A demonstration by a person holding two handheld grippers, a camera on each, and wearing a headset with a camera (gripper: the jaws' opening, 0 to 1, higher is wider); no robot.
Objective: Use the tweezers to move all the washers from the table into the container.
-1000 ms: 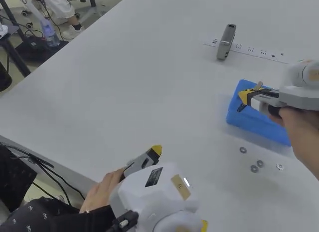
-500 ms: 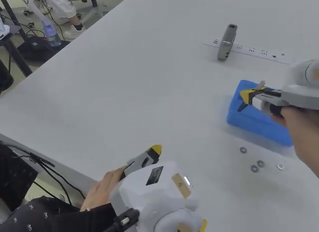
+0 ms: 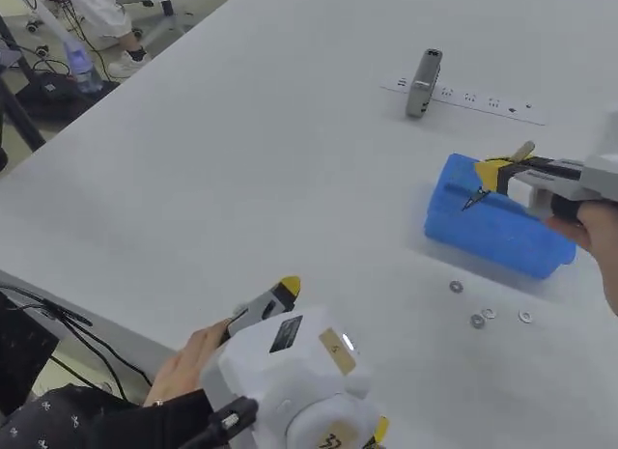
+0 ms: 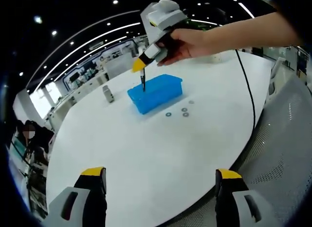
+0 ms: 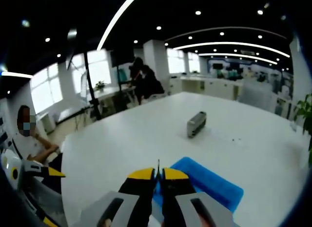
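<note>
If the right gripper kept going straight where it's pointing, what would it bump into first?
Probably the blue container; the tweezers in the right gripper point down at it, though depth is unclear.

Shiny metal washers [image 3: 477, 321], blue plastic container [image 3: 494, 238], matt white table [image 3: 241, 159].

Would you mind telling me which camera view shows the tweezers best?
The left gripper view: the tweezers hang side-on below the right hand-held gripper, over the blue container. The head view shows them partly; the right gripper view, a thin tip between its jaws.
</note>
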